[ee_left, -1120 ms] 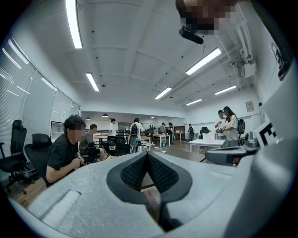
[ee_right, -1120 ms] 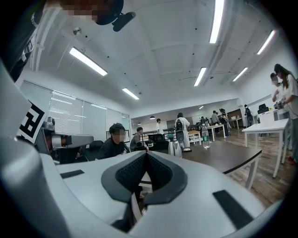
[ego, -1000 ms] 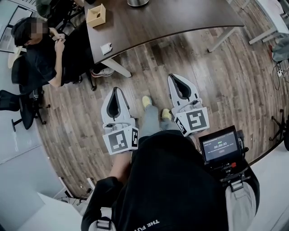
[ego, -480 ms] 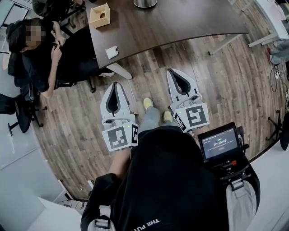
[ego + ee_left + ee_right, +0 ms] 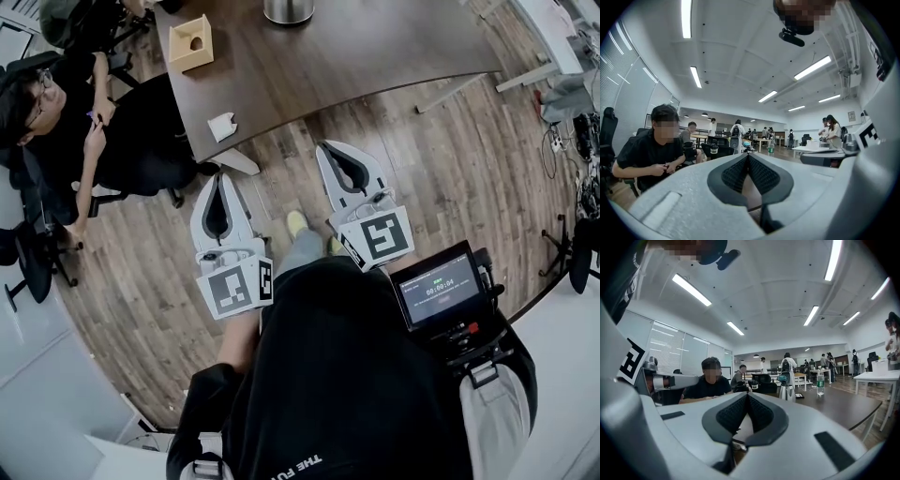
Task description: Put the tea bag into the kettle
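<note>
In the head view a steel kettle point(image 5: 288, 9) stands at the far edge of the dark wooden table point(image 5: 356, 47). A small white tea bag packet point(image 5: 221, 126) lies near the table's front left corner. My left gripper point(image 5: 217, 178) hangs over the floor just short of that corner, jaws shut and empty. My right gripper point(image 5: 326, 147) points at the table's front edge, also shut and empty. In the right gripper view the kettle point(image 5: 786, 391) stands on the table beyond the closed right gripper point(image 5: 747, 397). The left gripper view shows the shut left gripper point(image 5: 748, 155) and the room.
A wooden box point(image 5: 190, 42) sits on the table's left end. A seated person point(image 5: 56, 122) with office chairs is at the left. White table legs point(image 5: 234, 161) stand ahead of my feet. A screen unit point(image 5: 438, 291) hangs at my right hip. A water bottle point(image 5: 819, 383) stands on the table.
Both grippers and my body have moved closer to the table; the table edge and the white packet now lie just ahead of the jaw tips. Both grippers stay shut.
</note>
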Motion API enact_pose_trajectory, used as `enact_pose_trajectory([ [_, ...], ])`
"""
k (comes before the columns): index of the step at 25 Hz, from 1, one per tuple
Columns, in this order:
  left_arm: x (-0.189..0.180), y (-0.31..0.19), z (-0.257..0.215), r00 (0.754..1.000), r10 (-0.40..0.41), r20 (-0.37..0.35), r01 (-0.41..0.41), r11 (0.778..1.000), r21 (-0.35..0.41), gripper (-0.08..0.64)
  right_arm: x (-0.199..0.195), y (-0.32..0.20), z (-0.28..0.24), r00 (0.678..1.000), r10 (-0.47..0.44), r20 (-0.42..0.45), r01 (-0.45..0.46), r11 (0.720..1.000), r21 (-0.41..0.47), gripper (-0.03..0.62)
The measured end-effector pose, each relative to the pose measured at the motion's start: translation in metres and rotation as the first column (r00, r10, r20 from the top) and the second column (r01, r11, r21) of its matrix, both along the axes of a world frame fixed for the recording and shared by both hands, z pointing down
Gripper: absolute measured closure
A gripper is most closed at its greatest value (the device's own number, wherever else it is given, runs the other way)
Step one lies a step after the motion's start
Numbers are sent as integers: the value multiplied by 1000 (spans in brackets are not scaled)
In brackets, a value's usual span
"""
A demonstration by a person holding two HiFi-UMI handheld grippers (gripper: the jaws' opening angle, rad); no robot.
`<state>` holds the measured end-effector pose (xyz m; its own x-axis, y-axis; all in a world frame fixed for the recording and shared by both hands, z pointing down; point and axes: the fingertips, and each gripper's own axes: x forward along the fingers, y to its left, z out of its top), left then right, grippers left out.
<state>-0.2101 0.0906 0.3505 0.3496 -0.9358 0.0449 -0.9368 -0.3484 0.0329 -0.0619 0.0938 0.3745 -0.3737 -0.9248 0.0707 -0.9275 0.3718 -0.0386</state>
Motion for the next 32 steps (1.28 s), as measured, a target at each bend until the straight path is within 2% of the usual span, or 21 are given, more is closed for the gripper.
enact_pose_trajectory([
  [8, 6, -15, -2, 999, 39, 0, -39, 999, 3, 557, 14, -10, -2, 998, 59, 6, -59, 998, -2, 588],
  [14, 20, -45, 3, 999, 48, 6, -48, 999, -20, 557, 29, -39, 6, 997, 76, 17, -75, 997, -31, 588],
  [19, 45, -71, 3, 999, 37, 21, -36, 999, -34, 557, 53, -69, 8, 997, 62, 33, -61, 997, -44, 588],
  [27, 40, -64, -10, 999, 14, 31, -14, 1000, -6, 557, 49, -73, 0, 999, 30, 34, -29, 999, -21, 588],
  [32, 77, -102, -6, 998, 8, 63, -5, 999, -36, 557, 88, -111, 8, 998, 31, 57, -28, 998, -56, 588],
])
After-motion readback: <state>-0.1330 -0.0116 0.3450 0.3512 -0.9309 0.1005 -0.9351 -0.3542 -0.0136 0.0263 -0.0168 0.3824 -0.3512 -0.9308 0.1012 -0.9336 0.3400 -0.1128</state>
